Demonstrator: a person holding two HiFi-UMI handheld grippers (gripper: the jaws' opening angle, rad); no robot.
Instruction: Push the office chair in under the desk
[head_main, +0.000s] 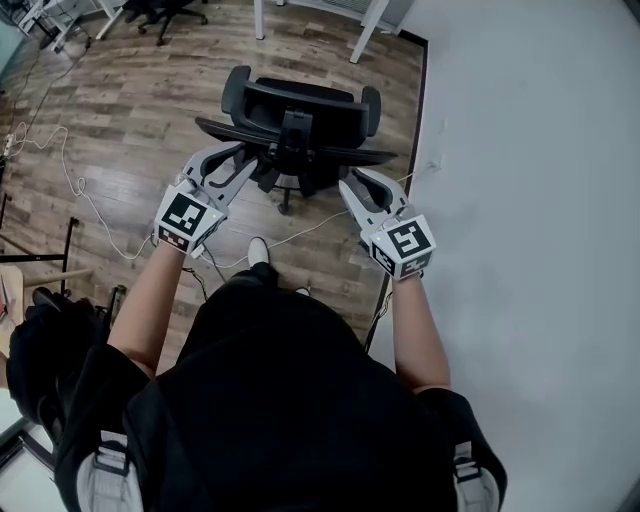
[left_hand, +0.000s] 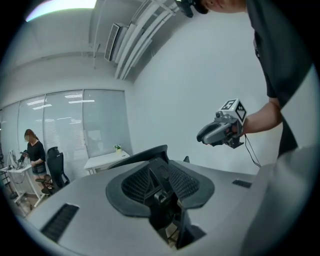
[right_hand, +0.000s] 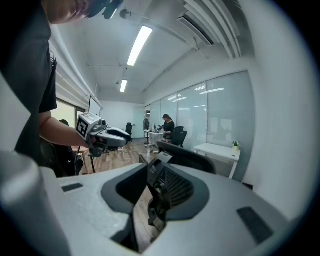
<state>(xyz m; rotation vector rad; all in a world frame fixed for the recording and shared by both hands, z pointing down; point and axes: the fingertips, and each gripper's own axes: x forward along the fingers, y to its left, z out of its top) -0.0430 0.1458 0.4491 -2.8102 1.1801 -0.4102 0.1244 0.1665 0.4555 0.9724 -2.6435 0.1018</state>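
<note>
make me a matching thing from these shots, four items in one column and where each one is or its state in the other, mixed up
Column one
1. office chair
2. left gripper
3. right gripper
4. white cable

Column two
a. lies loose on the wooden floor, at the head view's left
b. fingers apart, by the chair's right side, nearest the white wall
c. black, middle of the head view, its back toward the person
d. fingers apart, by the chair's left side

Pairs: 1-c, 2-d, 3-b, 4-a

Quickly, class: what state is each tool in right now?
Left tool: open, nothing gripped, office chair ahead.
Right tool: open, nothing gripped.
</note>
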